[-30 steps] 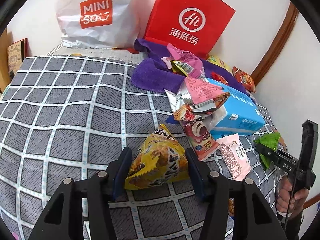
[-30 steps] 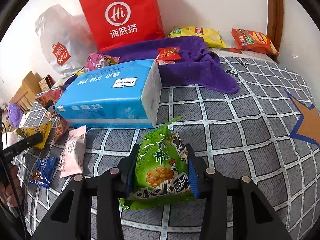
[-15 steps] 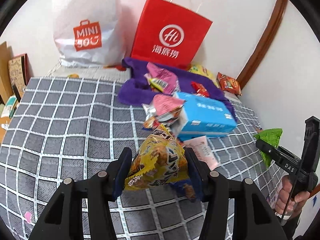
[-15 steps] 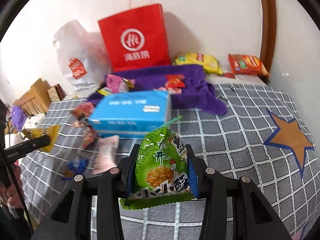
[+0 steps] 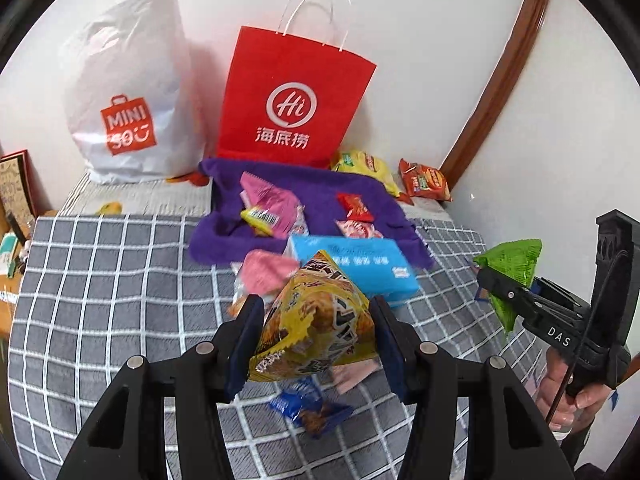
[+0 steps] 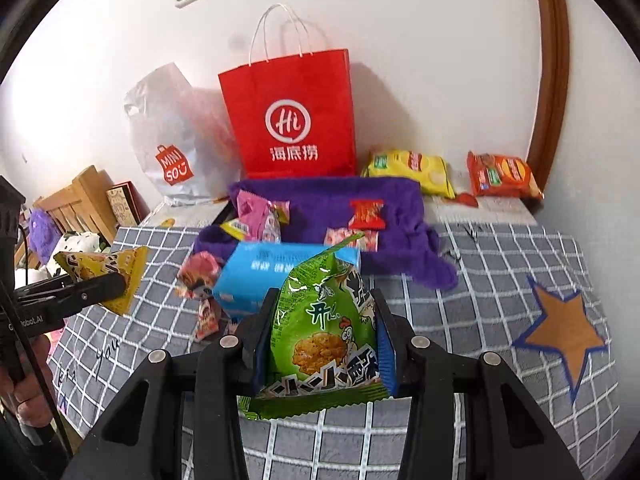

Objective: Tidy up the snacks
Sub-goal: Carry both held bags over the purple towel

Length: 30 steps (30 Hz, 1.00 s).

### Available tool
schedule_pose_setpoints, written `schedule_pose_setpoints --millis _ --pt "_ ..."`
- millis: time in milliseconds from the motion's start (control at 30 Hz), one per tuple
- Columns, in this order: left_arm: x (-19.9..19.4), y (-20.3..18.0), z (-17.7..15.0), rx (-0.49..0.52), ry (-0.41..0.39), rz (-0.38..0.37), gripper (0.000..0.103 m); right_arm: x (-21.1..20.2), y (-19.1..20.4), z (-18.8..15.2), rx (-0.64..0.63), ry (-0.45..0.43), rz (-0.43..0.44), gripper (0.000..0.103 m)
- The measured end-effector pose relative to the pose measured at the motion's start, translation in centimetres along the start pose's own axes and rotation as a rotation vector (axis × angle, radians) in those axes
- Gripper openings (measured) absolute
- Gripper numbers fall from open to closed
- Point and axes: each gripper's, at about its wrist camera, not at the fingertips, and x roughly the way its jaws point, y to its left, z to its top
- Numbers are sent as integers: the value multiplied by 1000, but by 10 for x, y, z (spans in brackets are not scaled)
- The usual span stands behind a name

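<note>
**Left wrist and right wrist views: two packets lifted, one in each gripper**

Left wrist view shows the left gripper (image 5: 318, 330) pinching one yellow snack packet (image 5: 316, 328) between its blue pads, held clear above the grey checked bedcover (image 5: 100, 280). Right wrist view shows the right gripper (image 6: 324, 334) pressed onto one green snack packet (image 6: 324, 332), upright between its pads and also off the cover. Each gripper appears at the edge of the other's view, with a hand (image 5: 568, 392) on the right gripper's handle.

Counted on the bed: one red paper bag (image 6: 292, 116) and one white plastic bag (image 5: 128, 88) standing against the wall; one purple towel (image 6: 328, 208) in front of the red bag; one blue tissue pack (image 6: 260, 268) at the towel's near edge. On the towel lie one pink packet (image 5: 268, 200), one small yellow piece (image 5: 260, 220) and two small red-and-white packets (image 5: 354, 216). Beyond the towel, by the wall, are one yellow bag (image 6: 412, 170) and one orange bag (image 6: 502, 174). Near the tissue pack are more small packets, among them one dark blue one (image 5: 308, 404); their exact number is unclear.

Compared with a second ago, both packets have risen from just above the cover, the bedcover and piled snacks look smaller and farther below, and more of the wall and the bag handles has come into view. Both grips are unchanged.
</note>
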Motion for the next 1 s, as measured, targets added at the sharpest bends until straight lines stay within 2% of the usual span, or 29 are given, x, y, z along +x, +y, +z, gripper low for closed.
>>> schedule_pose_setpoints --millis 433,1000 --pt "15 -10 67 41 -25 34 52 22 10 72 -59 -24 13 43" --pt "73 -4 127 59 5 46 52 83 6 137 -73 -26 13 43"
